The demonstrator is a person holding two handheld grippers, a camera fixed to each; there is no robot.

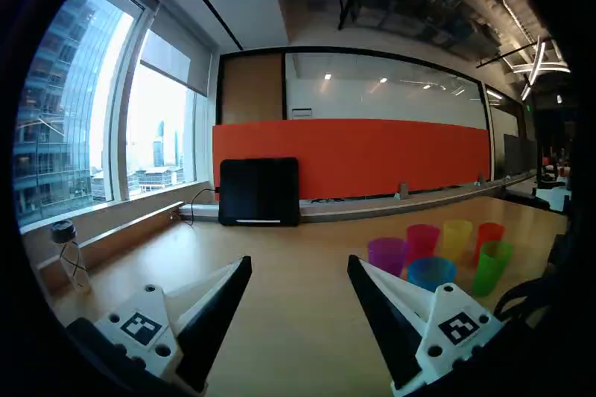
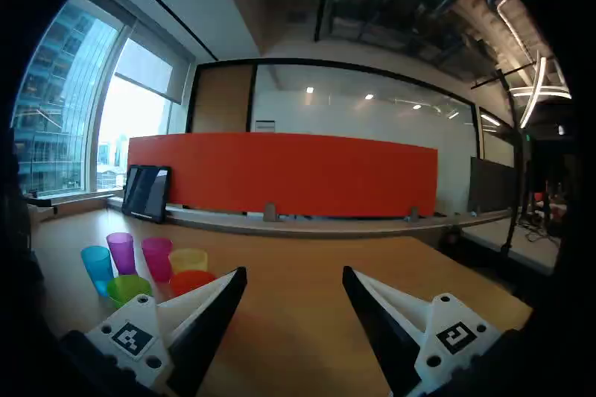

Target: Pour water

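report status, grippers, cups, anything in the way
Left gripper open, empty; right gripper open, empty. Six coloured cups clustered upright on table; capped bottle by window, untouched. No obstacle seen before the cups.

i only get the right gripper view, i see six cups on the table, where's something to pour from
Observer: A clear bottle with a dark cap stands upright at the left end of the table, by the window ledge.
Operator: does the left gripper have it
Observer: No. The left gripper is open and holds nothing. The bottle stands apart, off to its left.
Operator: where are the cups from that side
Observer: The cups sit to its right, and the blue cup is nearest it.
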